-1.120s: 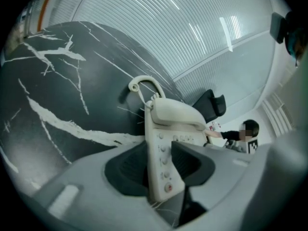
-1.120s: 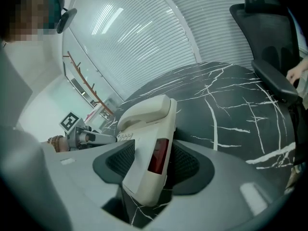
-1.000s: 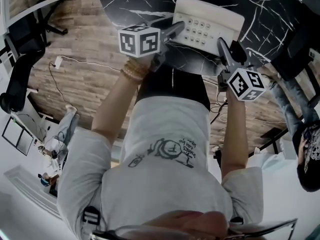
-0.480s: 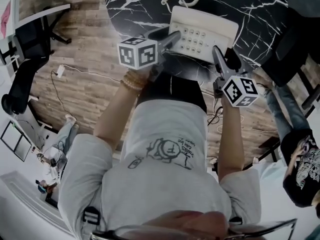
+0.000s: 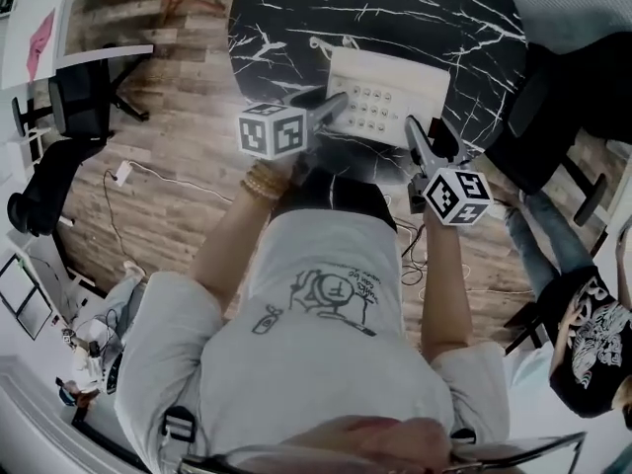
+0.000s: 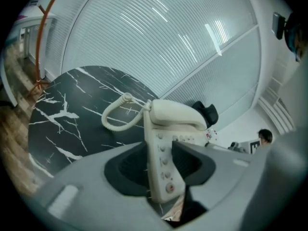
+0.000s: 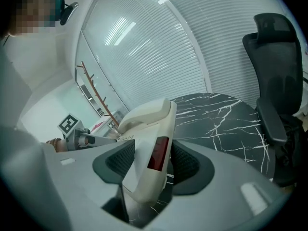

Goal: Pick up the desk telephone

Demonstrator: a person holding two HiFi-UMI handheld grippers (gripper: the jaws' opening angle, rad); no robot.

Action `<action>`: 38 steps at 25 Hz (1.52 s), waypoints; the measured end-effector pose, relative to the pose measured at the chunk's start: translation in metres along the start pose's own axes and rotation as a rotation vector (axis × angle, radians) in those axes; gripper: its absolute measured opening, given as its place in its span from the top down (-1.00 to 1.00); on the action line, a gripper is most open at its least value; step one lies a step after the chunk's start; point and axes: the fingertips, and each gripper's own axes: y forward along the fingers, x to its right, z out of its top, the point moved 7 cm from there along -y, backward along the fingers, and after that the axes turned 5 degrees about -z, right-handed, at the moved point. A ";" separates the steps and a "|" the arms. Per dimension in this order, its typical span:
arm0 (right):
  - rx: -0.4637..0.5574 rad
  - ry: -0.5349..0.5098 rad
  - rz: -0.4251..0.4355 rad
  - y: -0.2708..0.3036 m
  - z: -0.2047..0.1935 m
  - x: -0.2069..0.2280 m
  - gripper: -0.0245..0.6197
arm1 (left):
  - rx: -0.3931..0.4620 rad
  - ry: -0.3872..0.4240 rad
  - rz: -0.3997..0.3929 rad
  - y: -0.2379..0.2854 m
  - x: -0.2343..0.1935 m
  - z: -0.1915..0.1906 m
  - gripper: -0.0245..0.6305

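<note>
A cream desk telephone [image 5: 387, 95] hangs above the round black marble table [image 5: 286, 18], held at both ends. My left gripper [image 5: 334, 109] is shut on its left side and my right gripper [image 5: 416, 132] on its right side. In the left gripper view the keypad edge of the telephone [image 6: 161, 150] sits clamped between the dark pads of the left gripper [image 6: 161, 166]. Its handset [image 6: 175, 114] rests on top, with the coiled cord [image 6: 113, 120] looping over the table [image 6: 57, 114]. In the right gripper view the telephone [image 7: 147, 148] is pinched in the right gripper [image 7: 151, 166].
A black office chair [image 5: 538, 131] stands right of the table, and shows again as a chair [image 7: 274, 81] in the right gripper view. A seated person [image 5: 583, 344] is at lower right. More chairs [image 5: 59, 136] and a cable [image 5: 133, 171] lie on the wooden floor at left.
Both grippers have risen together with the telephone between them. The table and floor look smaller and farther below. The cord now trails up off the tabletop.
</note>
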 end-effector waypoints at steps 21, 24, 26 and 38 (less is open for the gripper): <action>0.126 -0.018 0.024 -0.079 0.065 -0.060 0.21 | 0.077 0.122 0.007 -0.069 0.101 0.047 0.42; 0.142 -0.030 0.025 -0.091 0.072 -0.068 0.21 | 0.083 0.141 0.008 -0.077 0.112 0.051 0.42; 0.153 -0.036 0.026 -0.096 0.076 -0.071 0.20 | 0.089 0.147 0.008 -0.082 0.119 0.053 0.42; 0.189 -0.017 0.032 -0.120 0.081 -0.080 0.20 | 0.100 0.189 -0.010 -0.096 0.144 0.057 0.43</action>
